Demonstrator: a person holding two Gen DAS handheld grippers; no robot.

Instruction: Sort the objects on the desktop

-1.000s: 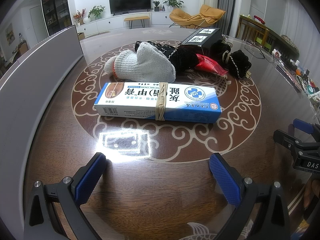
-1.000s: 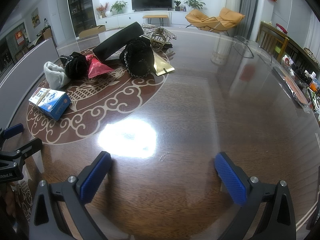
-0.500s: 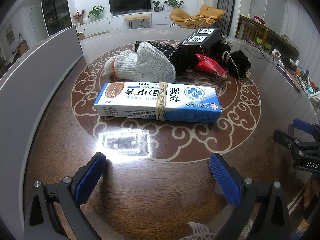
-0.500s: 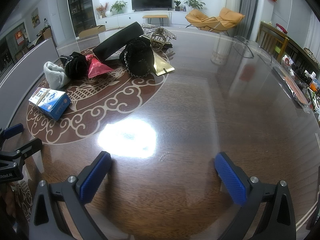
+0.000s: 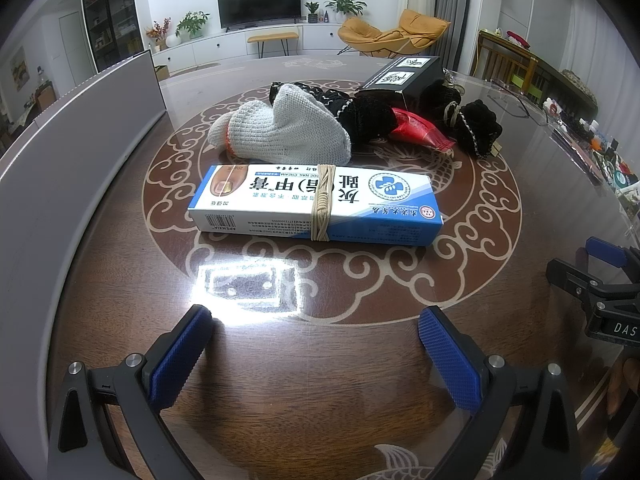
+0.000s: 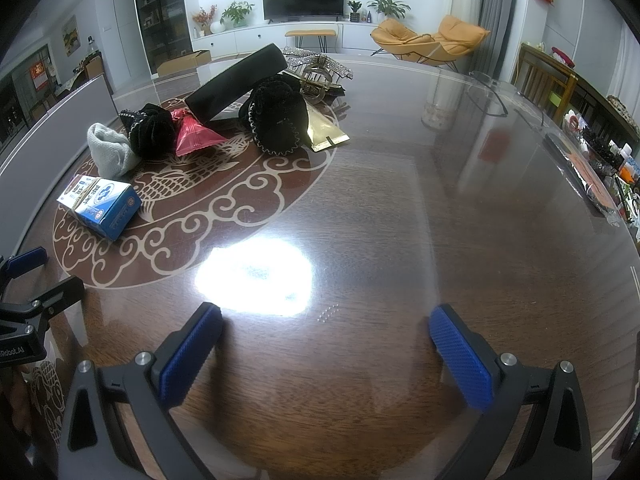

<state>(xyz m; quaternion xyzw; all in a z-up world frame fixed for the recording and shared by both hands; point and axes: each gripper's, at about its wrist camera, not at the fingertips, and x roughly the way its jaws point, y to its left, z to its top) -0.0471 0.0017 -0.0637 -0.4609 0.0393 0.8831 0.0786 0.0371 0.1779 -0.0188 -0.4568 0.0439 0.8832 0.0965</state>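
Your right gripper (image 5: pixel 600 276): cut by frame edge | black box (image 5: pixel 404 80): partly hidden behind scrunchies (image 5: pixel 476 128) | clutter (image 6: pixel 600 164): perhaps bottles, too small.

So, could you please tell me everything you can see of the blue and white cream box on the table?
The cream box is a long carton, white on top with blue corners, printed with large characters, a toenail picture, a round blue emblem and a barcode. A tan rubber band wraps its middle. It lies flat on the table over the scroll inlay, just in front of the grey knitted glove; whether they touch is unclear. Neither claw touches it.
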